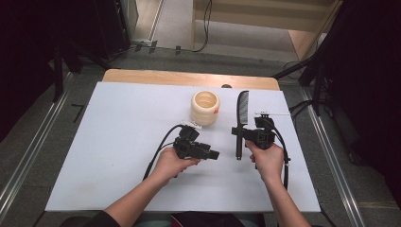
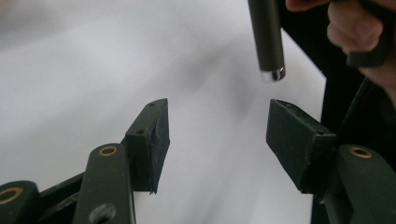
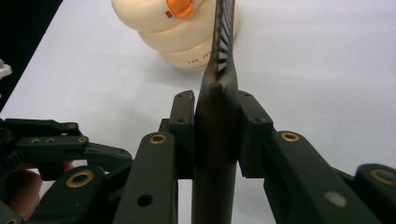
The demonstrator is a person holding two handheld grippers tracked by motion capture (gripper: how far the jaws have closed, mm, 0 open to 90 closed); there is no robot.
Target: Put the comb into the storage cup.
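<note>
A black comb with a long round handle lies lengthwise right of centre, teeth end pointing away from me. My right gripper is shut on its handle; in the right gripper view both pads press the comb from either side. My left gripper is open and holds nothing, its jaws pointing right toward the handle's near end. In the left gripper view the comb's handle tip hangs just beyond the left gripper.
A cream duck-shaped cup with an orange beak stands just left of the comb's teeth, close behind both grippers. The cup is near the comb's far end. The white board covers a wooden table; floor cables lie beyond.
</note>
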